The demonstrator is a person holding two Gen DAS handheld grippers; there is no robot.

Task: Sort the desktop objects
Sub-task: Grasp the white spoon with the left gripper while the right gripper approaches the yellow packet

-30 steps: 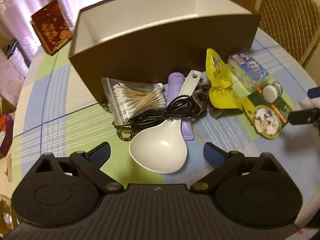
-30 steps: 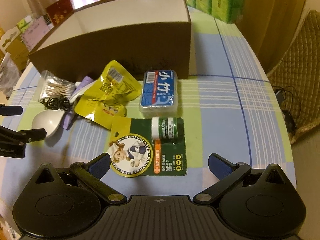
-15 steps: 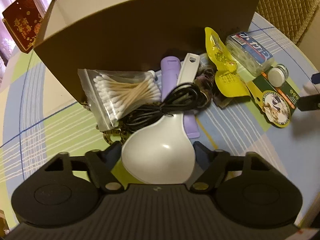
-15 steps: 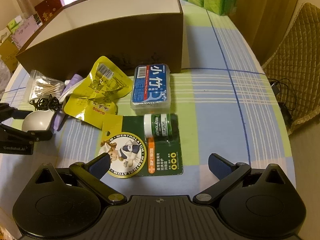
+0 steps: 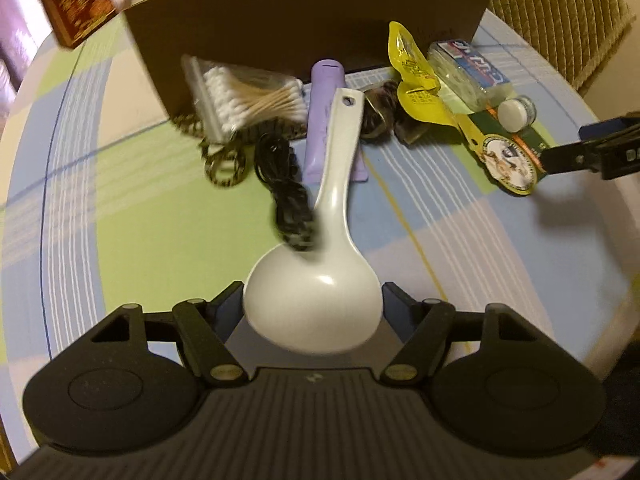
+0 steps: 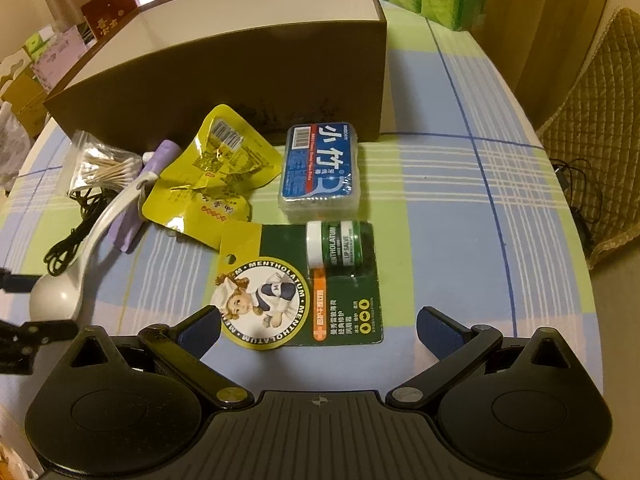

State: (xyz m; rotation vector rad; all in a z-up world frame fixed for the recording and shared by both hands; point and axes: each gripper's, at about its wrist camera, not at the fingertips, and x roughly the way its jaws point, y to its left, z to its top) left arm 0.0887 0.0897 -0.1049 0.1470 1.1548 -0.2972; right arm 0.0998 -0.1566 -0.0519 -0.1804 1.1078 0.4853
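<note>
Left gripper (image 5: 313, 308) is clamped on the bowl of the spoon (image 5: 320, 280), one finger on each side, and the spoon appears tilted up, its handle pointing toward the box (image 5: 312, 20). Right gripper (image 6: 318, 330) is spread wide and holds nothing; it hangs over the near edge of the lip salve card (image 6: 320, 292).

A black cable (image 5: 286, 200) is draped against the spoon's neck and is blurred, as if swinging. From here it is judged that the cable could be dragged along with the spoon, and the swab bag (image 5: 244, 96) and purple tube (image 5: 324, 120) beside it could be pulled out of place. The grip is on a smooth, rounded bowl, so the spoon could slip or turn between the fingers, the long handle acting as a lever. The handle could also be knocked against the box wall if it is not raised high enough.

Of the box, only white inner walls can be seen from the right wrist view; its floor is hidden, so its contents cannot be told. The yellow packet (image 6: 212, 176) and the blue case (image 6: 320, 164) lie outside it, on the tablecloth (image 6: 460, 220).
</note>
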